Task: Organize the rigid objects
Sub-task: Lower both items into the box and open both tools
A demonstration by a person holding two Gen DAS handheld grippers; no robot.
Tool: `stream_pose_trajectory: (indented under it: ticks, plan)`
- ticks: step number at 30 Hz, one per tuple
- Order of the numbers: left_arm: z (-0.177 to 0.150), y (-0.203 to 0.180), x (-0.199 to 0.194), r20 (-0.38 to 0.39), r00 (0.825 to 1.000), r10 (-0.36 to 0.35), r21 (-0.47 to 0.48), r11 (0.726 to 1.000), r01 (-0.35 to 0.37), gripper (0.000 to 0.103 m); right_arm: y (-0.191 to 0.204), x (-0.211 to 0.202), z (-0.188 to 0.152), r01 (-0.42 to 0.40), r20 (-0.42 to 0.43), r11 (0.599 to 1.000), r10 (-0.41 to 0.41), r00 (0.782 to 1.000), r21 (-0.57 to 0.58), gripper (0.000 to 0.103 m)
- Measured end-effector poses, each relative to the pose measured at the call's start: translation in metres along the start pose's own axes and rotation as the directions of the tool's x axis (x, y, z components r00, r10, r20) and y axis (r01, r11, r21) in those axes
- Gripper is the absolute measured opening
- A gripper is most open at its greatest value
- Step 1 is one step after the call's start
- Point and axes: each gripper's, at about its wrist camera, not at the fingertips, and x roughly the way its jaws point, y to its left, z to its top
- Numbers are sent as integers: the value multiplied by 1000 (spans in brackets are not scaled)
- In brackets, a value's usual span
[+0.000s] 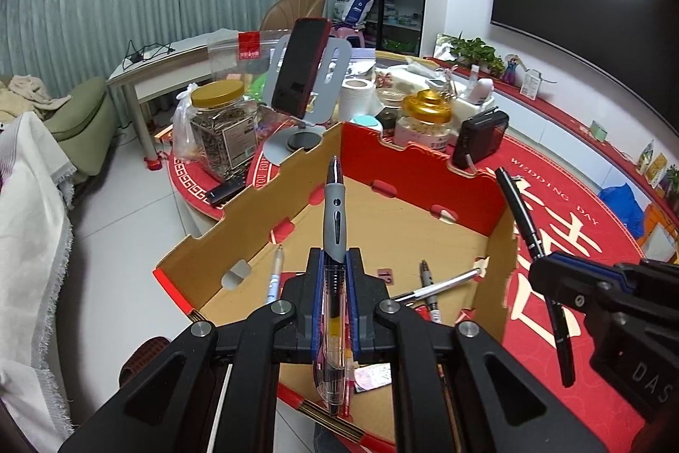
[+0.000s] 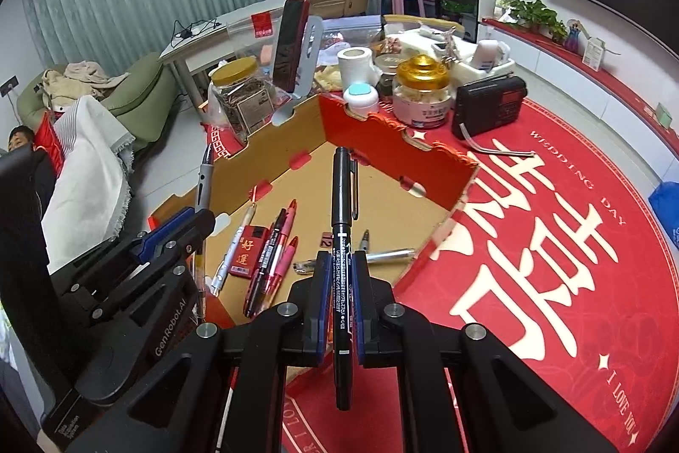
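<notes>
My left gripper (image 1: 335, 262) is shut on a clear gel pen with a grey grip (image 1: 334, 215), held upright above the red and tan cardboard box (image 1: 407, 164). My right gripper (image 2: 338, 262) is shut on a black marker pen (image 2: 340, 223), held above the box's near edge (image 2: 458, 206). The right gripper also shows in the left wrist view (image 1: 547, 274), right of the box, and the left gripper in the right wrist view (image 2: 186, 228). Several pens (image 2: 271, 253), a red eraser (image 2: 249, 250) and a silver pen (image 2: 388, 255) lie on the box floor.
Behind the box on the red round tablecloth (image 2: 551, 240) stand a phone on a grey stand (image 1: 299, 71), a jar with a yellow lid (image 1: 220, 126), a gold-lidded jar (image 1: 424, 122), a black radio (image 2: 490, 107) and a paper roll (image 2: 354, 62). A chair and sofa are at the left.
</notes>
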Motion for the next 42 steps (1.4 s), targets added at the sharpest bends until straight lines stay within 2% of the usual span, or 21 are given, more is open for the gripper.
stream_pose_trajectory:
  ticks: [22, 34, 38, 40, 42]
  plan:
    - [1, 8, 24, -45, 999, 5, -19, 1000, -6, 10, -2, 28, 4, 20, -45, 1000, -20, 999, 4, 10]
    - [5, 8, 59, -131, 991, 2, -19, 1000, -4, 10, 3, 71, 11, 34, -107, 999, -35, 994, -11, 10]
    - [4, 6, 79, -207, 978, -2, -6, 1000, 1, 11, 4, 90, 10, 46, -145, 999, -49, 988, -25, 10]
    - [3, 5, 88, -235, 972, 18, 4, 1000, -18, 22, 5, 97, 8, 42, -168, 998, -49, 985, -45, 10]
    - [1, 7, 89, -236, 971, 29, 3, 1000, -29, 69, 7, 99, 5, 41, -176, 996, -55, 983, -78, 12]
